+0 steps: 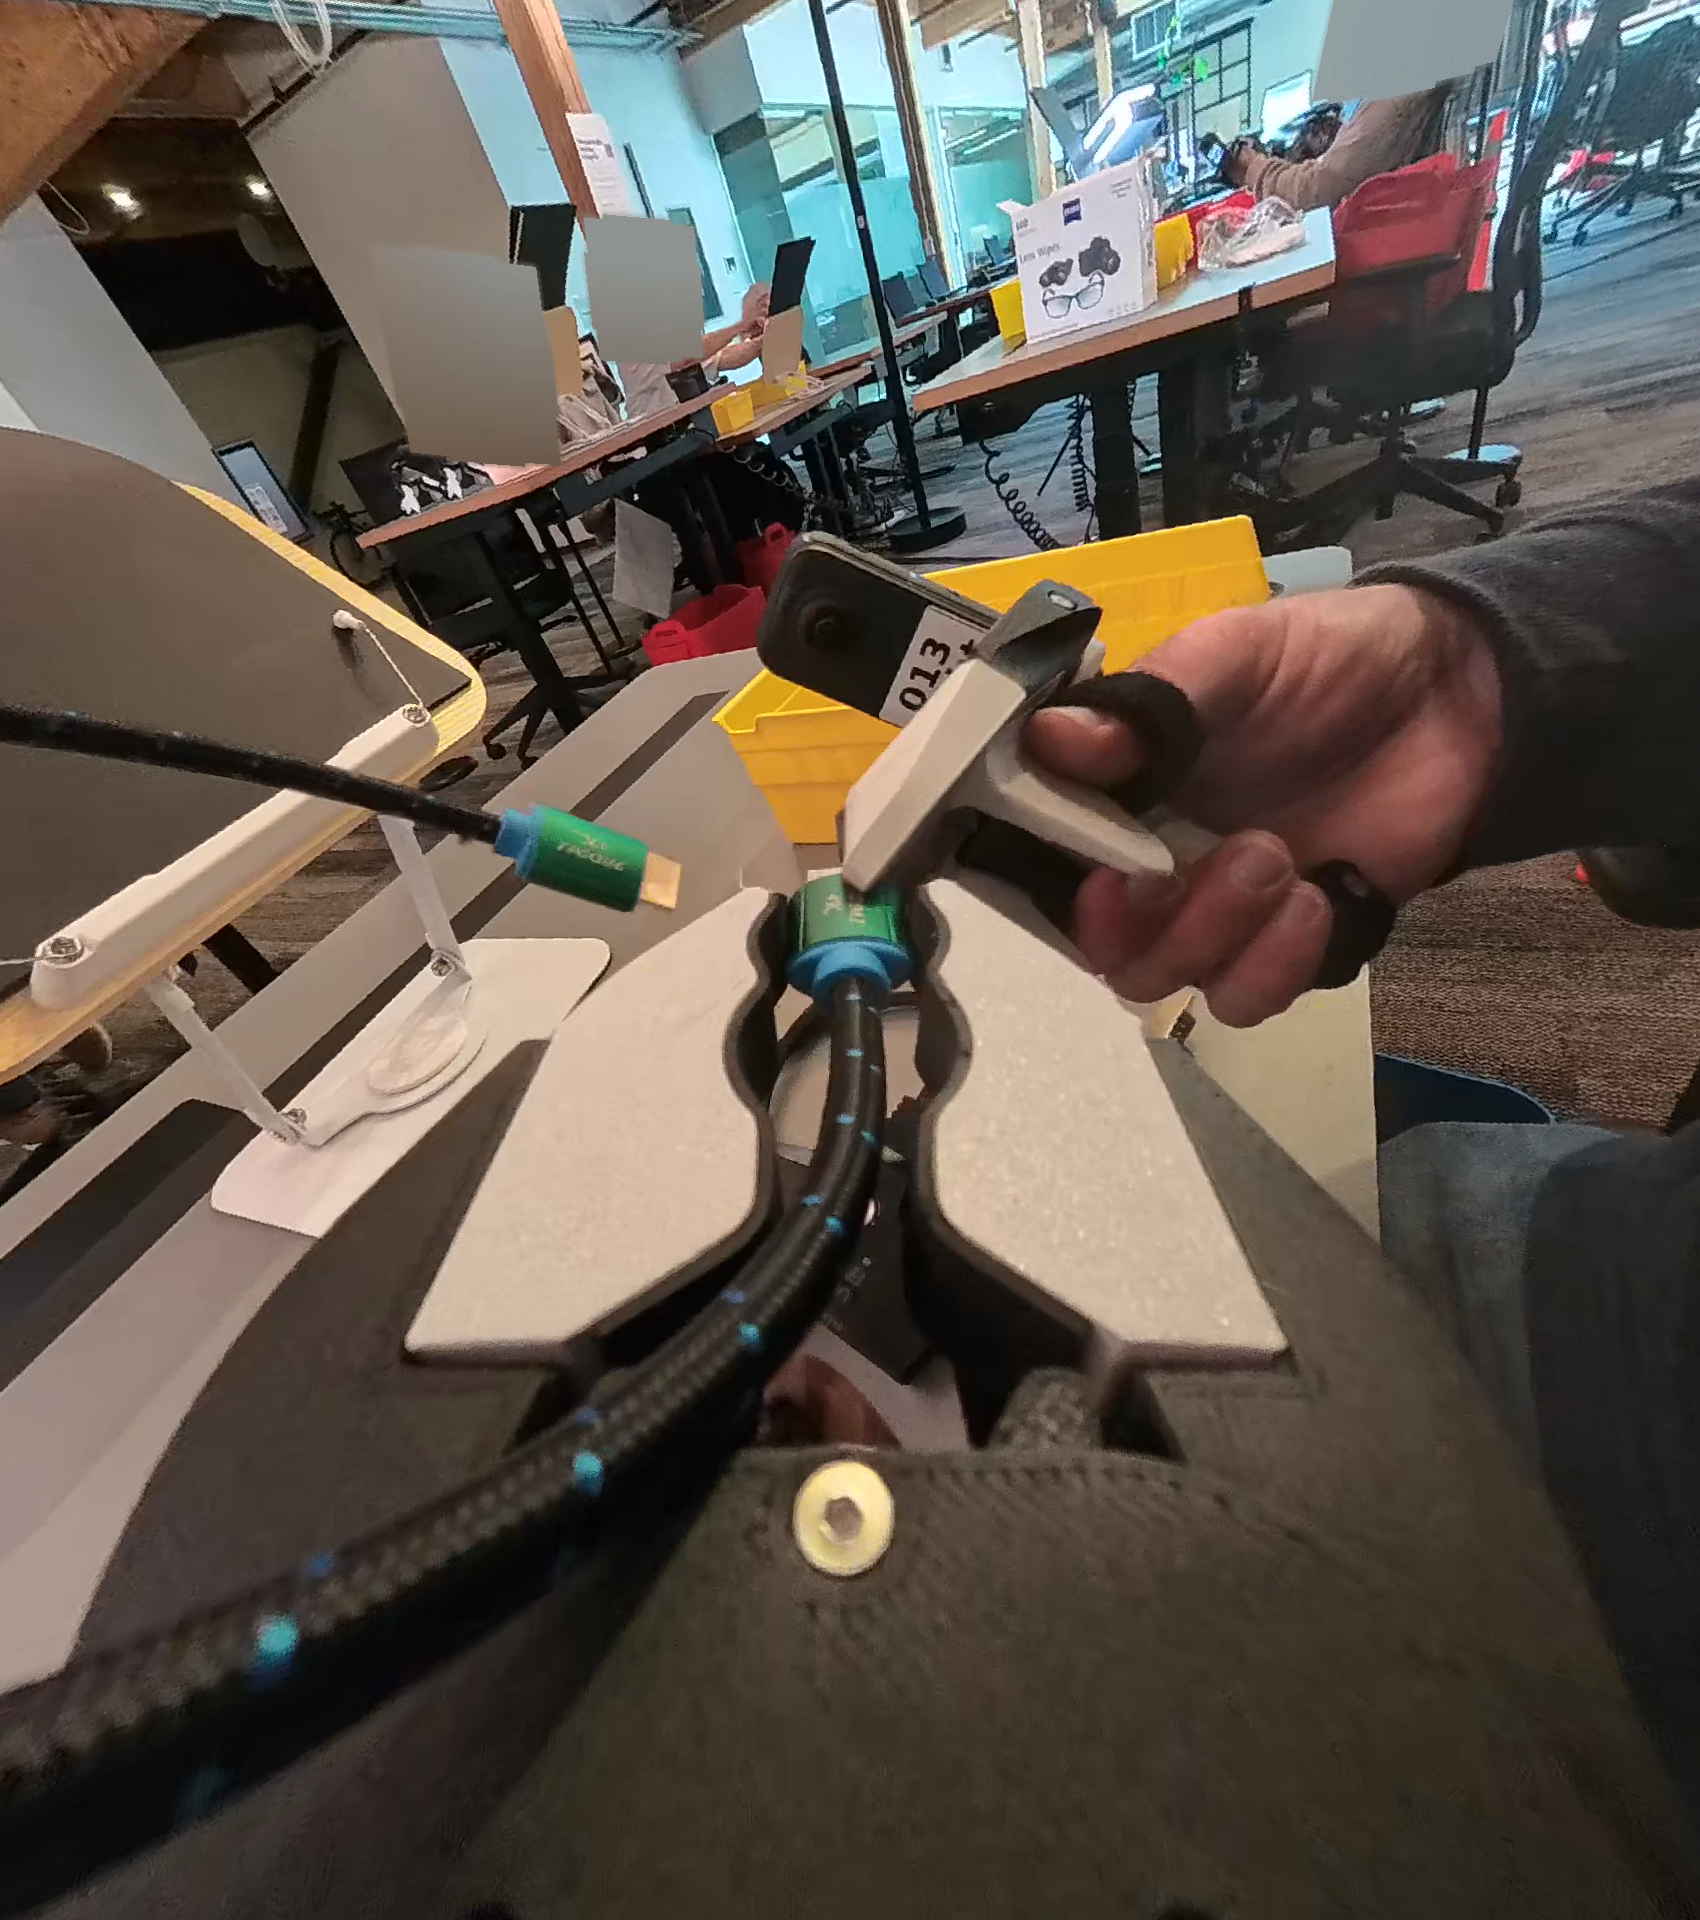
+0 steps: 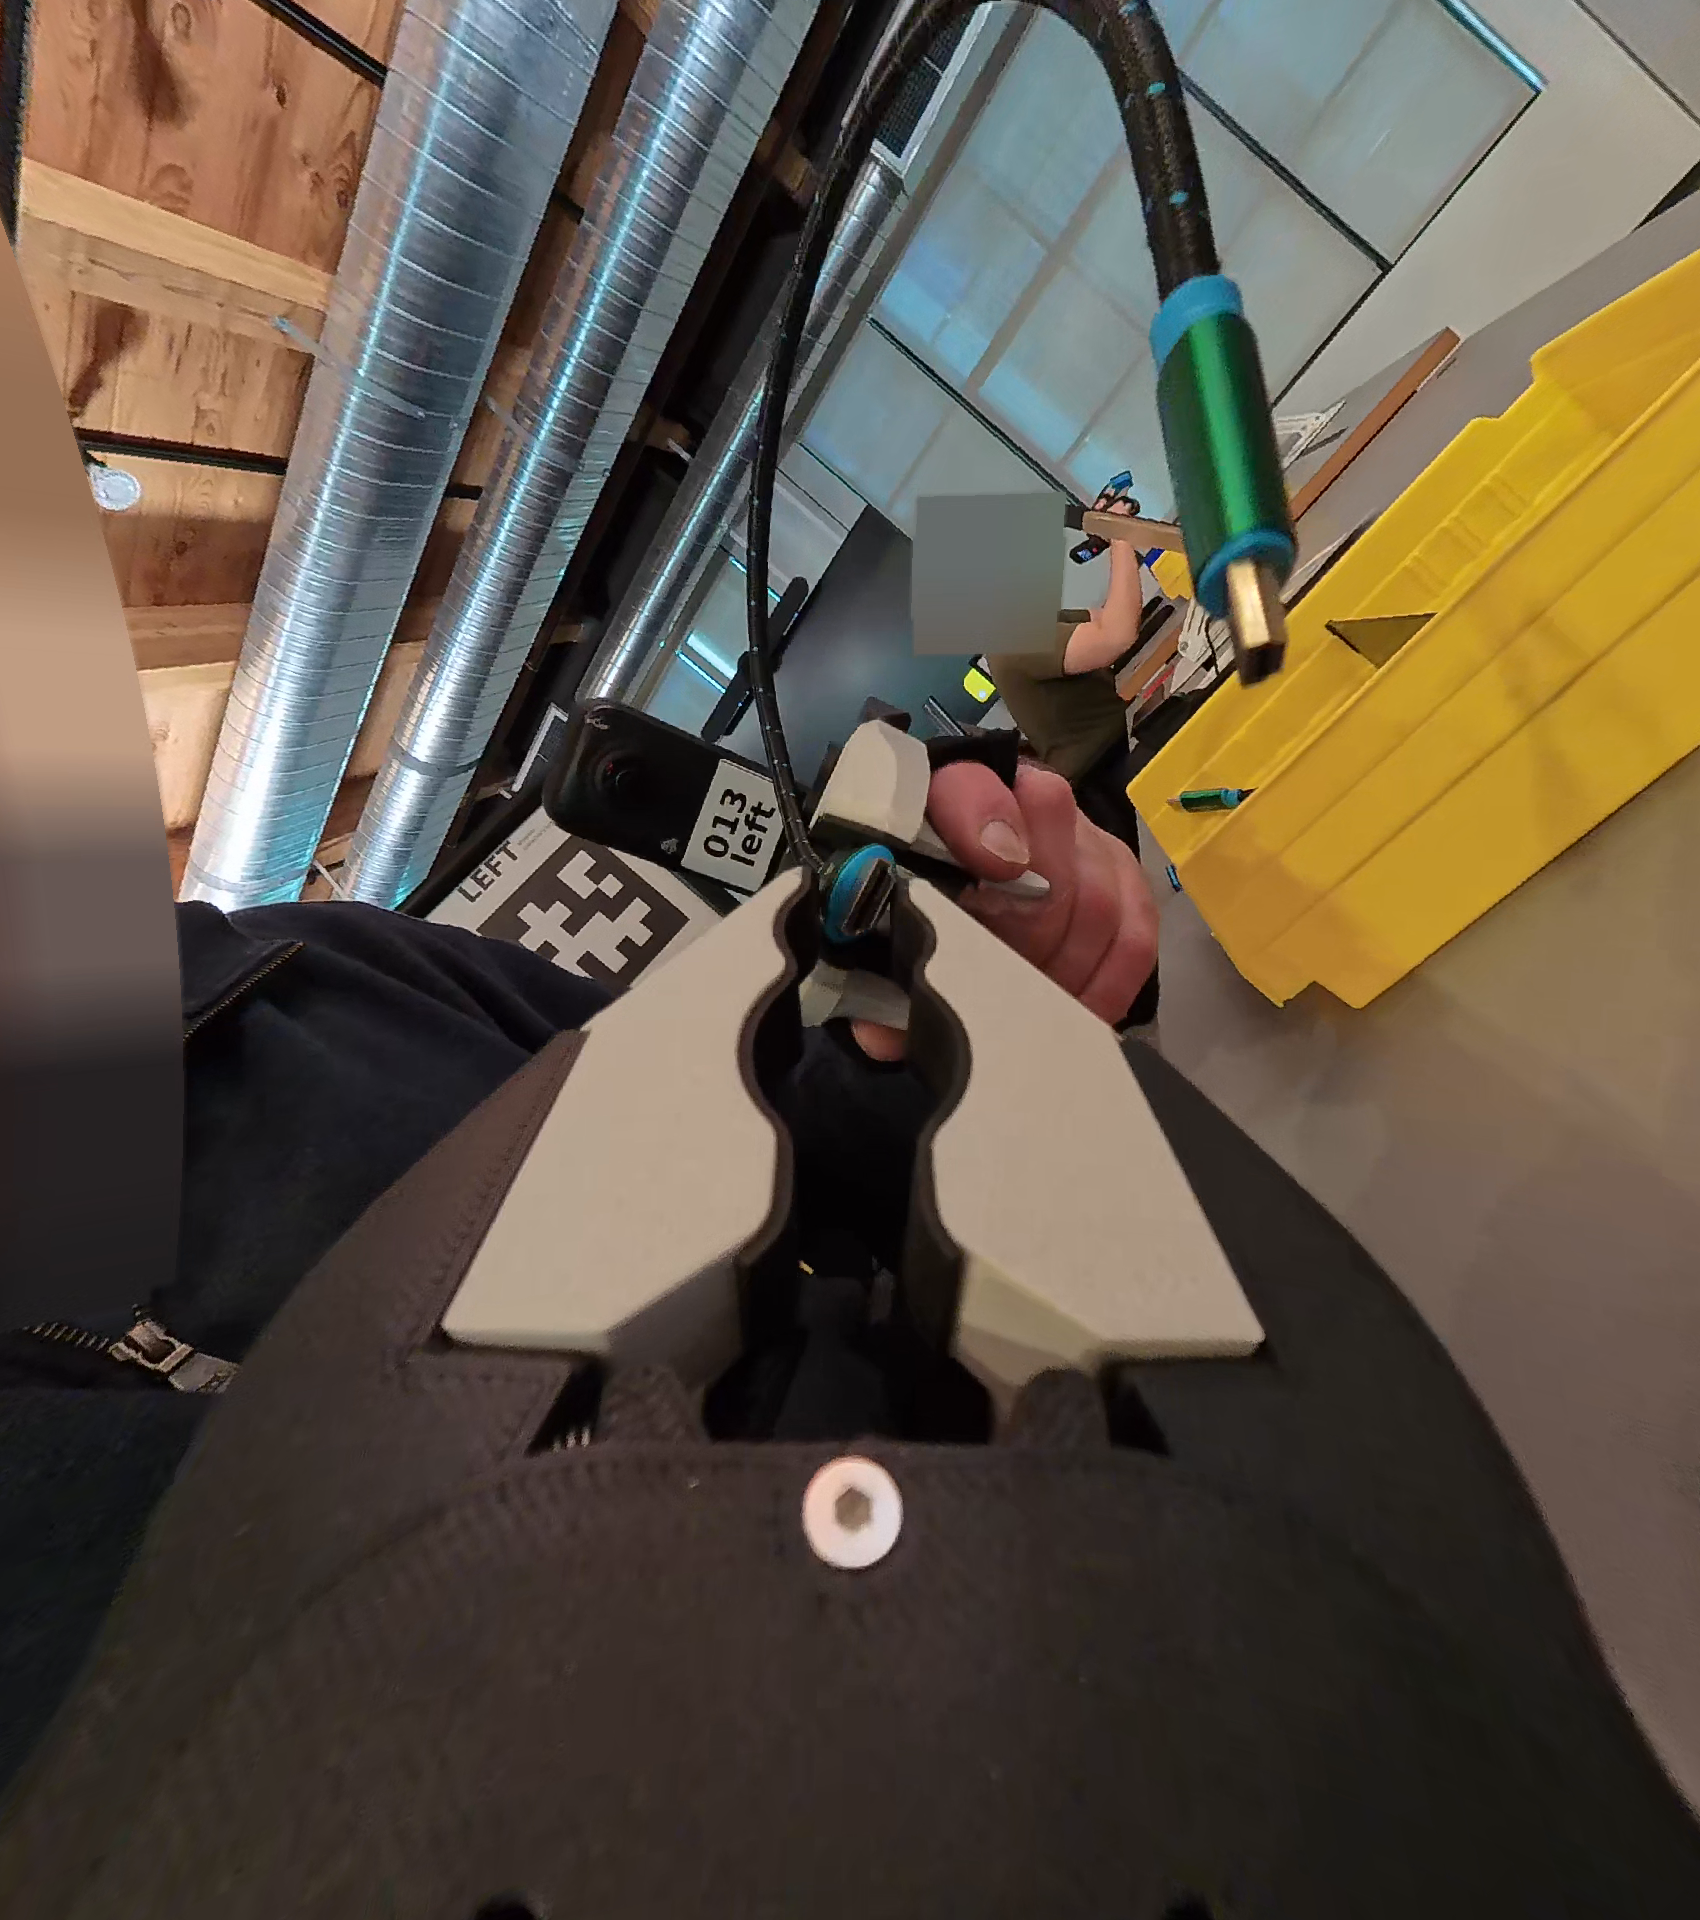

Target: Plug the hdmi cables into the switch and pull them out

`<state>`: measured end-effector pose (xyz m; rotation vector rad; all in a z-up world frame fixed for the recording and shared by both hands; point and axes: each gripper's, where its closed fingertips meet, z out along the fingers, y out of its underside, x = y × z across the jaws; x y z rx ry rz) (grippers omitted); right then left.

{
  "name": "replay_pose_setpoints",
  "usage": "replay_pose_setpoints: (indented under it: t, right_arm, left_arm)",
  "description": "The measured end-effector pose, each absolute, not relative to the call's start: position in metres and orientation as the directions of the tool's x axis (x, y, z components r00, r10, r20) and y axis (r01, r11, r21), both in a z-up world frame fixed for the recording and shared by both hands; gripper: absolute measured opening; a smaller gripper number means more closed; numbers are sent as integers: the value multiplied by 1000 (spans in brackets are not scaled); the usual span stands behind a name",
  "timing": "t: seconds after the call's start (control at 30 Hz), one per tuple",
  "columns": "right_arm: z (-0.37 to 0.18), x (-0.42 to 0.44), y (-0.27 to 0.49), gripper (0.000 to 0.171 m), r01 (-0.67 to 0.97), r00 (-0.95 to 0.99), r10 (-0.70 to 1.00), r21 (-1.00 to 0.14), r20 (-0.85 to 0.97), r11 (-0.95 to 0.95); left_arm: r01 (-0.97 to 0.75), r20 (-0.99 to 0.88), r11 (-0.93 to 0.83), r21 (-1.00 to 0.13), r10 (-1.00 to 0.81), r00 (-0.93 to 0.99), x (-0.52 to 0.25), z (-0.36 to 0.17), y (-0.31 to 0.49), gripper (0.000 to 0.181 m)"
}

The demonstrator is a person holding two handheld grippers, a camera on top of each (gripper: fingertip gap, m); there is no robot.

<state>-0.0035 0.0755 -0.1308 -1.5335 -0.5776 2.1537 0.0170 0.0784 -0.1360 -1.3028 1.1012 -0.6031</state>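
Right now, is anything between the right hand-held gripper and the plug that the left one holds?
Nothing visible. The right hand-held gripper has its tips flanking the green plug, clamped in the left hand-held gripper. The cable trails back, clear of the approach. Whether the right one grips yet is unclear.

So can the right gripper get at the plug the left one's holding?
Likely yes: the plug pokes out past the left gripper, and the right gripper already flanks its front end; nothing between.

My fingers (image 2: 784, 977) close on the green plug (image 2: 861, 888) at their tips, where the other gripper (image 2: 872, 795) also holds it. The cable's free plug (image 2: 1225, 457) dangles above the yellow bin (image 2: 1511, 665).
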Motion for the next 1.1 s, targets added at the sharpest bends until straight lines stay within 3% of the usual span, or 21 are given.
replay_pose_setpoints:
  t: [0.57,1.1]
  right_arm:
    - [-131,-2,77,11,-126,-332,519,-508,-788,-852]
    - [-134,-4,75,10,-116,-311,546,-539,-778,-834]
  left_arm:
    - [-220,-331,256,-941,-829,452,18,-135,81,21]
    - [-177,-246,186,-967,-870,428,21,-134,79,22]
